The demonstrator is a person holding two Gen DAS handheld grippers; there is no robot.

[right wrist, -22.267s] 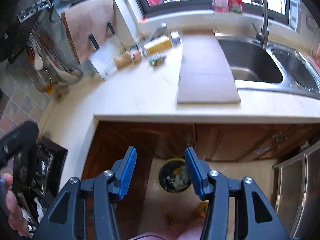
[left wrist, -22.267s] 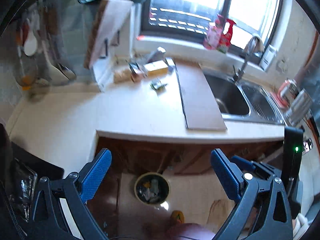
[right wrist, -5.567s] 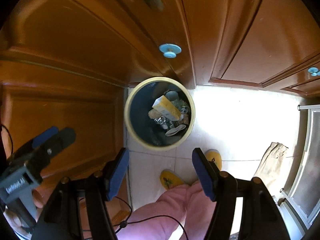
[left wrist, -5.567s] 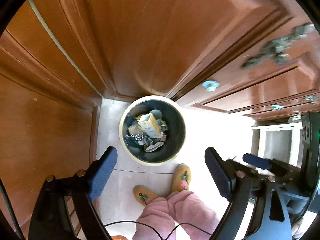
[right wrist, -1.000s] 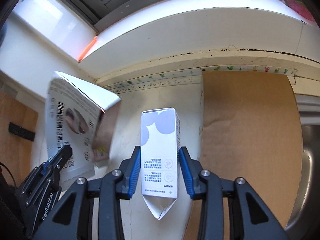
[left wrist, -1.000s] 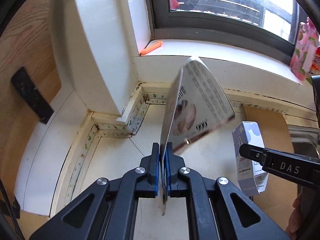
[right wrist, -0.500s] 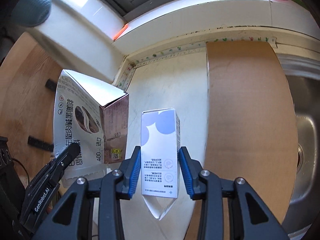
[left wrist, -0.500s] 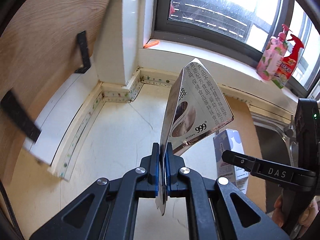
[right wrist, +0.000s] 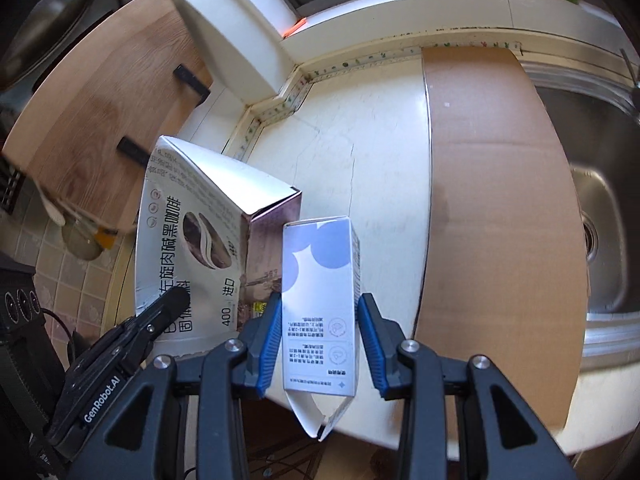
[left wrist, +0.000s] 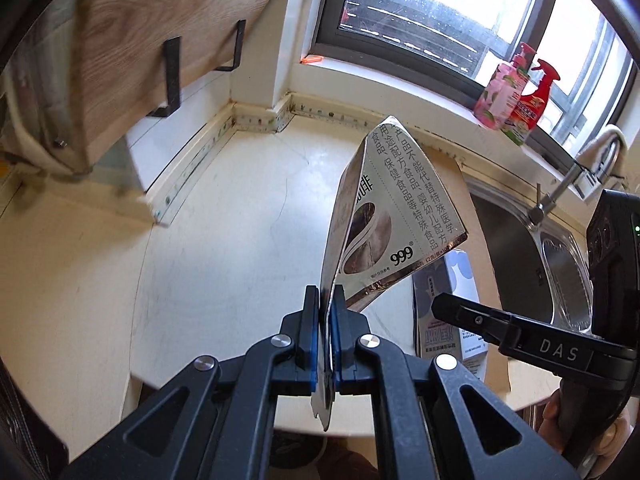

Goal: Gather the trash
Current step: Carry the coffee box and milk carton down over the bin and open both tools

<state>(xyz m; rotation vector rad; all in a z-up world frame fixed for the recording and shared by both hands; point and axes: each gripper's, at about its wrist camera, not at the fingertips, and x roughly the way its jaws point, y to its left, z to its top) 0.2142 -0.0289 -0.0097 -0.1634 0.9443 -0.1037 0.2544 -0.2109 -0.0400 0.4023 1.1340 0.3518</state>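
Both boxes are in hand and held above the counter's [left wrist: 224, 248] front edge, so the carrying step is under way; next they need taking to a bin, which neither view shows. The left gripper [left wrist: 326, 344] has its jaws pinched tight on the flattened coffee box [left wrist: 392, 216]. The right gripper [right wrist: 318, 330] has its jaws partly apart, clamping the small white box [right wrist: 318, 280]. Only the right view shows the coffee box's front and the cardboard sheet [right wrist: 496, 200] whole; only the left shows the window bottles [left wrist: 516, 92].

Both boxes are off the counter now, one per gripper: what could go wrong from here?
The left gripper pinches only a thin flap of the silver box, so the box could swing or slip free. The right gripper holds the white box near its open bottom end; the walls may buckle. The boxes hang close and could collide.
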